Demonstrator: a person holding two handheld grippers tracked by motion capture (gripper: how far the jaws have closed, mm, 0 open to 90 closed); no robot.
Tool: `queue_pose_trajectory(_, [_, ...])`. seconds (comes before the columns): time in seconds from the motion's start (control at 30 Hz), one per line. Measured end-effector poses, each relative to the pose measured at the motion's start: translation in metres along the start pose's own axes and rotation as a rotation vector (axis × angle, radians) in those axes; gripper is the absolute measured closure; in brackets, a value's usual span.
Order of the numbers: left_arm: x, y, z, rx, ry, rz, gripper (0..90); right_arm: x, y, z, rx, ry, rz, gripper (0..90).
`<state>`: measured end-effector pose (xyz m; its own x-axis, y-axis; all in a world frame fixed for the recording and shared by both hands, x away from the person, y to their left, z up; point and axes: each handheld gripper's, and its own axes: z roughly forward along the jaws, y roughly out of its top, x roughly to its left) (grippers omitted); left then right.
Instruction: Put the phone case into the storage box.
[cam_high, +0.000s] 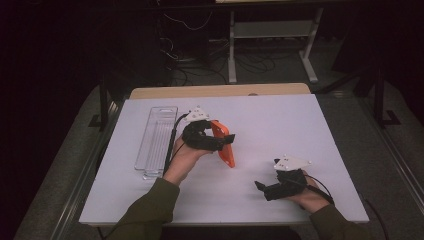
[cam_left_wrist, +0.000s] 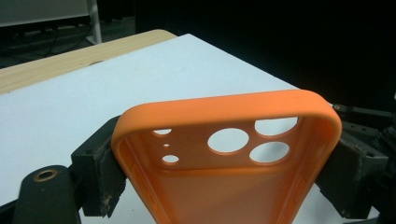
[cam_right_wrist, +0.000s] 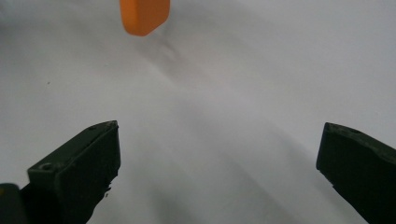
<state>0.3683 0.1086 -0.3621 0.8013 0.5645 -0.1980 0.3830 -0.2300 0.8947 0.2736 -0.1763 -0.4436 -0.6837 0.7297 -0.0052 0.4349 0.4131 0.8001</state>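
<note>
At the near edge of the white table top (cam_high: 280, 120), a person's two forearms in olive sleeves come in from below, each hand holding a black two-jaw gripper. The right gripper (cam_high: 262, 188) sits low over the table near its front right corner, its jaws spread wide with nothing between them; in the right gripper view the two black jaws stand far apart over bare white surface. The left gripper (cam_high: 226, 142), near the middle of the table, is clamped on an orange soft plastic phone case (cam_high: 223, 143), held raised and tilted above the table. In the left gripper view the jaws press both long sides of the phone case (cam_left_wrist: 229, 154), whose round camera cut-outs face the lens. A clear, long plastic tray (cam_high: 156, 141) lies just left of the left hand.
</note>
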Motion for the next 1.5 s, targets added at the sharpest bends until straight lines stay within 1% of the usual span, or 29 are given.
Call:
queue_pose_trajectory(0.03, [0.0, 0.0, 0.0, -0.003, -0.005, 0.0, 14.6, -0.001, 0.0, 0.0, -0.003, 0.002, 0.0, 0.0])
queue_pose_trajectory(0.07, [0.0, 0.0, 0.0, 0.001, -0.004, 0.004, 14.6, -0.001, 0.0, 0.001, 0.002, 0.001, 0.015, 0.0])
queue_pose_trajectory(0.13, [-0.002, 0.001, -0.001, 0.0, -0.006, 0.001, 14.6, -0.003, 0.0, 0.002, 0.007, -0.006, 0.0, 0.0])
queue_pose_trajectory(0.17, [-0.002, 0.001, -0.001, -0.003, -0.008, 0.001, 14.6, -0.003, 0.0, 0.002, 0.007, -0.005, 0.003, 0.0])
queue_pose_trajectory(0.23, [-0.002, 0.001, -0.001, -0.009, -0.007, 0.01, 14.6, -0.003, 0.001, 0.002, -0.002, -0.004, 0.013, 0.0])
queue_pose_trajectory(0.3, [-0.003, 0.003, -0.001, -0.004, -0.005, 0.008, 14.6, -0.002, 0.001, 0.001, -0.007, -0.003, 0.027, 0.0])
queue_pose_trajectory(0.37, [-0.002, 0.004, -0.002, 0.004, 0.001, 0.014, 14.6, -0.003, 0.001, 0.002, -0.005, -0.012, 0.008, 0.0])
queue_pose_trajectory(0.43, [-0.001, 0.006, -0.003, 0.001, 0.005, 0.02, 14.6, -0.003, 0.001, 0.002, -0.004, -0.009, 0.015, 0.0])
queue_pose_trajectory(0.47, [0.001, 0.008, -0.004, 0.012, 0.01, 0.028, 14.6, -0.003, 0.001, 0.002, -0.002, -0.011, 0.01, 0.0])
queue_pose_trajectory(0.5, [0.002, 0.009, -0.004, 0.008, 0.01, 0.028, 14.6, -0.003, 0.001, 0.002, 0.001, -0.013, 0.007, 0.0])
queue_pose_trajectory(0.53, [0.002, 0.01, -0.004, 0.003, 0.012, 0.019, 14.6, -0.003, 0.001, 0.001, -0.003, -0.009, 0.014, 0.0])
queue_pose_trajectory(0.57, [0.003, 0.012, -0.004, 0.002, 0.011, 0.02, 14.6, -0.003, 0.002, 0.001, -0.007, -0.012, 0.003, 0.0])
queue_pose_trajectory(0.6, [0.004, 0.014, -0.005, 0.002, 0.017, 0.021, 14.6, -0.003, 0.002, 0.0, -0.009, -0.014, 0.003, 0.0])
queue_pose_trajectory(0.63, [0.005, 0.015, -0.005, -0.003, 0.018, 0.022, 14.6, -0.003, 0.002, 0.0, -0.017, -0.009, 0.024, 0.0])
queue_pose_trajectory(0.7, [0.006, 0.019, -0.006, -0.01, 0.025, 0.023, 14.6, -0.003, 0.002, -0.001, -0.019, -0.01, 0.023, 0.0])
queue_pose_trajectory(0.73, [0.007, 0.021, -0.007, -0.002, 0.027, 0.029, 14.6, -0.004, 0.002, -0.001, -0.02, -0.008, 0.023, 0.0])
queue_pose_trajectory(0.8, [0.009, 0.024, -0.009, -0.003, 0.033, 0.035, 14.6, -0.004, 0.003, 0.0, -0.022, -0.007, 0.019, 0.0])
queue_pose_trajectory(0.87, [0.01, 0.026, -0.01, -0.006, 0.036, 0.033, 14.6, -0.004, 0.003, 0.0, -0.02, -0.006, 0.017, 0.0])
queue_pose_trajectory(0.93, [0.012, 0.029, -0.012, -0.02, 0.039, 0.03, 14.6, -0.004, 0.003, 0.001, -0.026, -0.005, 0.019, 0.0])
queue_pose_trajectory(1.07, [0.015, 0.036, -0.015, -0.024, 0.052, 0.034, 14.6, -0.004, 0.003, 0.0, -0.028, -0.005, 0.021, 0.0])
queue_pose_trajectory(1.13, [0.016, 0.039, -0.016, -0.029, 0.051, 0.03, 14.6, -0.004, 0.003, 0.0, -0.028, -0.006, 0.022, 0.0])
queue_pose_trajectory(1.17, [0.017, 0.04, -0.017, -0.021, 0.054, 0.036, 14.6, -0.004, 0.003, 0.0, -0.028, -0.006, 0.023, 0.0])
queue_pose_trajectory(1.2, [0.018, 0.042, -0.018, -0.027, 0.057, 0.041, 14.6, -0.004, 0.003, 0.001, -0.029, -0.006, 0.022, 0.0])
queue_pose_trajectory(1.37, [0.021, 0.05, -0.021, -0.034, 0.063, 0.04, 14.6, -0.004, 0.003, 0.0, -0.031, -0.004, 0.024, 0.0])
queue_pose_trajectory(1.5, [0.024, 0.055, -0.024, -0.036, 0.071, 0.049, 14.6, -0.004, 0.003, 0.0, -0.031, -0.003, 0.024, 0.0])
